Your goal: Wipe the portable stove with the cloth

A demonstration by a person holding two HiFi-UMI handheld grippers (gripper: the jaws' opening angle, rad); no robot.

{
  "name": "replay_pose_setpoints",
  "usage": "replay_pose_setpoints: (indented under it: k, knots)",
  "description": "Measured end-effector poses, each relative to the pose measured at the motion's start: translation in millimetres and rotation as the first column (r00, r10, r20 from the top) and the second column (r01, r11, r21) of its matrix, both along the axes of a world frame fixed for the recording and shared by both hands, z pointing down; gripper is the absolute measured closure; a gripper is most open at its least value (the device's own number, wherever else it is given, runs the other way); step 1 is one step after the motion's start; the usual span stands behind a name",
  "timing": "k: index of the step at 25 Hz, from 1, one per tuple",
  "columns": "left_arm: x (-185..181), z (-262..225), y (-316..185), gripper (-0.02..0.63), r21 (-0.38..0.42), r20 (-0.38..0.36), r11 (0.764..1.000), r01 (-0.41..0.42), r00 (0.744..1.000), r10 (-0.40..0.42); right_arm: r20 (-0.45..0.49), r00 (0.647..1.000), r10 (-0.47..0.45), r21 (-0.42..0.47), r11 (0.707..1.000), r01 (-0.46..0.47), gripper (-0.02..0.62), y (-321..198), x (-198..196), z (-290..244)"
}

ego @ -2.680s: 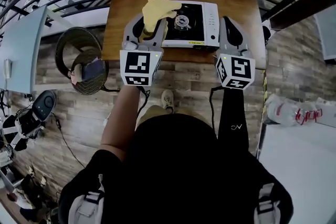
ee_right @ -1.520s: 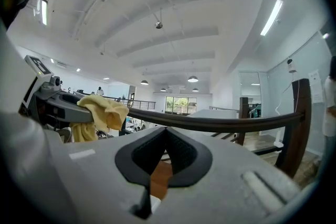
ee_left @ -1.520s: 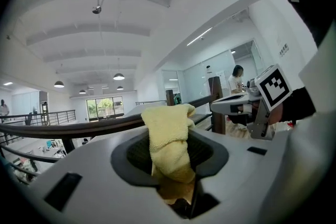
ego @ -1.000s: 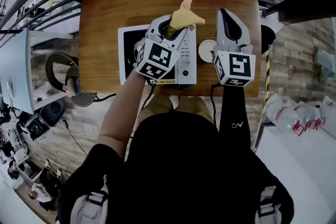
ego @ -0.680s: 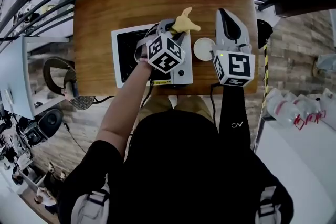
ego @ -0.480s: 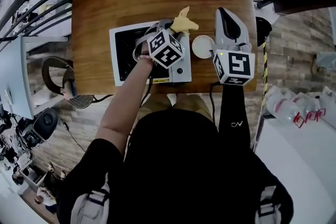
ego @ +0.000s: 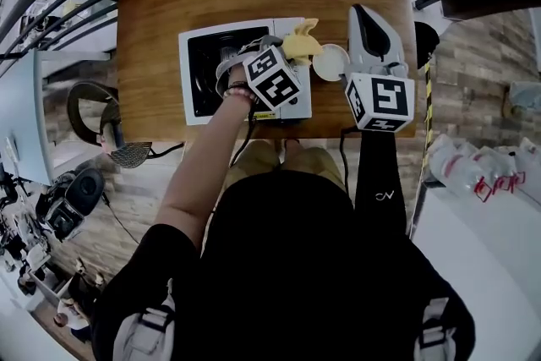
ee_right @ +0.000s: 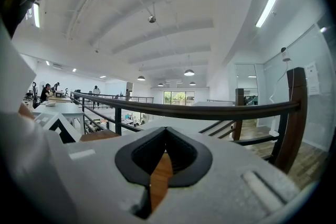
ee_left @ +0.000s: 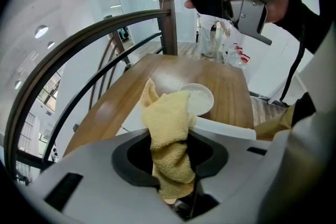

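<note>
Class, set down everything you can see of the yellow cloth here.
The cloth is yellow terry, soft and crumpled. The left gripper is shut on one bunched end. The free end flops forward and appears to rest on the end of the white portable stove, close to a small white dish. Whether it touches the dish cannot be told.

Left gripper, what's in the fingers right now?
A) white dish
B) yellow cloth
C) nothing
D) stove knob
B: the left gripper view shows the yellow cloth pinched between the fingers of the left gripper. The white dish sits free on the table beyond it.
</note>
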State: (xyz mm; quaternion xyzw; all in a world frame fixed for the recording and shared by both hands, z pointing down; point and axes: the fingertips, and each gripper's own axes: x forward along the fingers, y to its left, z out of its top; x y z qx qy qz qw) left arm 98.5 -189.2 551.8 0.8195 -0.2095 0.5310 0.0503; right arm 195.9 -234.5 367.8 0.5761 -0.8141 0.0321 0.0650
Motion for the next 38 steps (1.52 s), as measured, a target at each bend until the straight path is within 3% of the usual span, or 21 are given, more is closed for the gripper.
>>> replay_pose_setpoints:
  k: [5, 18, 27, 34, 38]
  knots:
    - [-6, -3, 34, 0.472, -0.036, -0.020, 0.999, -0.012, 1.000, 0.011, -0.017, 1.000, 0.012, 0.014, 1.000, -0.012, 0.596, 22, -7, -9]
    - [-20, -16, 133, 0.472, -0.016, -0.066, 0.996, -0.085, 0.994, 0.084, -0.042, 0.998, 0.049, 0.017, 0.999, -0.049, 0.595, 119, -41, -19]
    - [-26, -3, 185, 0.472, -0.047, -0.071, 0.993, -0.111, 0.992, 0.108, -0.050, 0.997, 0.062, 0.002, 0.998, -0.061, 0.596, 167, -50, -14]
    - [-40, -4, 184, 0.472, -0.033, -0.058, 0.997, -0.066, 0.996, 0.064, -0.047, 0.999, -0.027, -0.014, 1.000, 0.026, 0.596, 161, -66, -9]
    - [-60, -3, 175, 0.472, -0.029, -0.032, 1.000, 0.001, 0.999, -0.002, -0.014, 0.994, -0.105, -0.008, 0.994, 0.105, 0.596, 137, -81, -11]
